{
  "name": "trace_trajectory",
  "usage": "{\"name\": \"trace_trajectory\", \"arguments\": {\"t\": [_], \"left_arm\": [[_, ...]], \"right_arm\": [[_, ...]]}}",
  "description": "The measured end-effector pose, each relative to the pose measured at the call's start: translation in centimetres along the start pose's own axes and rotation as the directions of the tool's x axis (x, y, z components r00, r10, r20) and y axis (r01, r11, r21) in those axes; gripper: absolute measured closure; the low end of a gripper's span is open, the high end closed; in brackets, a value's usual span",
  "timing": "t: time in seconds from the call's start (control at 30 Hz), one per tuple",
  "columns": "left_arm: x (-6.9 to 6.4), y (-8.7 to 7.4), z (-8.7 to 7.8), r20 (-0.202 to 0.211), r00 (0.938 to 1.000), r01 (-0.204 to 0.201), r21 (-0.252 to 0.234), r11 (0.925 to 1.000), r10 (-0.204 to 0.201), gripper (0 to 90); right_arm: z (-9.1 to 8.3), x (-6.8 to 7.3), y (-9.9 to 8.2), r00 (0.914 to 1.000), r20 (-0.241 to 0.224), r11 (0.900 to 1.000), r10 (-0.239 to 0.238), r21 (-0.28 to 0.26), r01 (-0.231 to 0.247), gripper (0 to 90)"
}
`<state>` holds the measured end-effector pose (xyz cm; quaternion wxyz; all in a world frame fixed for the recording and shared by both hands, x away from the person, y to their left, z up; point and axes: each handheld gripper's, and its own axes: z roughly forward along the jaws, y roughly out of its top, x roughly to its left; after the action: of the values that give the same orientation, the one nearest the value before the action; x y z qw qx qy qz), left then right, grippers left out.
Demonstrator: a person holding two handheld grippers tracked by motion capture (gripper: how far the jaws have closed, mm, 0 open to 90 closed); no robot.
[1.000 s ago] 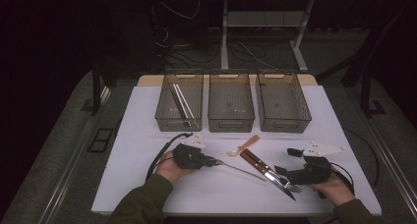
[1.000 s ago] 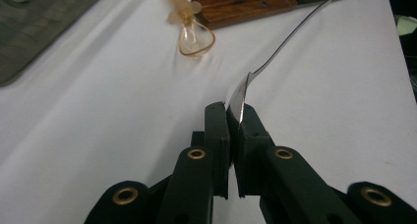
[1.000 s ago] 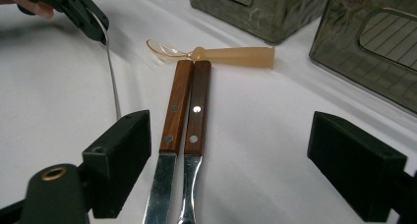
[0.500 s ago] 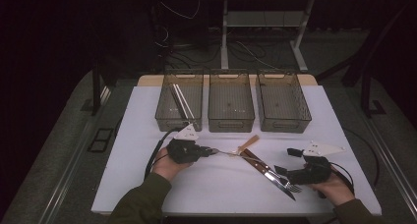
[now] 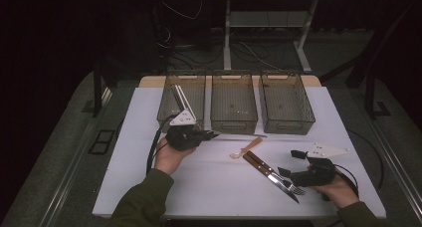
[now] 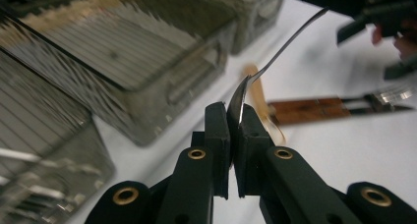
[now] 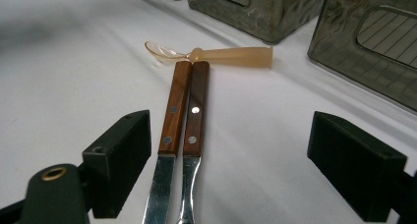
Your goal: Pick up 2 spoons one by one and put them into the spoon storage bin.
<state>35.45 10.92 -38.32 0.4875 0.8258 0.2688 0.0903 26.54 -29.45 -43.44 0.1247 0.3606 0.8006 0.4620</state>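
- The left gripper (image 6: 235,135) is clenched on the bowl end of a metal spoon (image 6: 275,57), held above the table just in front of the left bin (image 5: 182,100); the long handle sticks out level, away from the jaws, across the front of the middle bin (image 5: 234,102).
- The right gripper (image 5: 291,171) rests with jaws spread wide and nothing between them, far from the left bin, over the blade ends of a wooden-handled knife (image 7: 169,121) and fork (image 7: 195,113).
- A plastic spoon (image 7: 216,54) lies just beyond those handles.
- Risk, as I judge it: the pinch sits on the curved bowl edge (a slim, slick hold), so the spoon could swivel or slip out.
- The long handle could also knock the left bin's rim on the way in.
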Motion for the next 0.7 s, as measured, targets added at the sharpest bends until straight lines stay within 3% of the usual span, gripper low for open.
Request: {"name": "trace_trajectory", "arguments": {"t": [0.2,0.37,0.53,0.7], "left_arm": [[1.1,1.8,0.8,-0.047,0.9987,0.02,-0.025,0.9995,-0.021,85.9],[2.1,2.8,1.6,-0.103,0.9937,0.041,-0.042,0.9983,-0.045,85.9],[3.1,3.5,2.5,-0.153,0.9842,0.079,-0.074,0.9942,-0.09,86.0],[3.7,4.3,3.4,-0.214,0.9687,0.108,-0.092,0.9898,-0.126,86.0]], "right_arm": [[0.0,0.0,0.0,1.0,0.0,1.0,0.004,-0.004,-0.004,16.7],[-0.1,0.0,0.0,1.0,-0.002,1.0,0.004,-0.007,-0.004,16.6],[-0.1,0.1,0.0,1.0,-0.003,1.0,0.003,-0.008,-0.003,16.6],[-0.1,0.1,0.1,1.0,-0.004,1.0,0.003,-0.007,-0.003,16.6]]}}
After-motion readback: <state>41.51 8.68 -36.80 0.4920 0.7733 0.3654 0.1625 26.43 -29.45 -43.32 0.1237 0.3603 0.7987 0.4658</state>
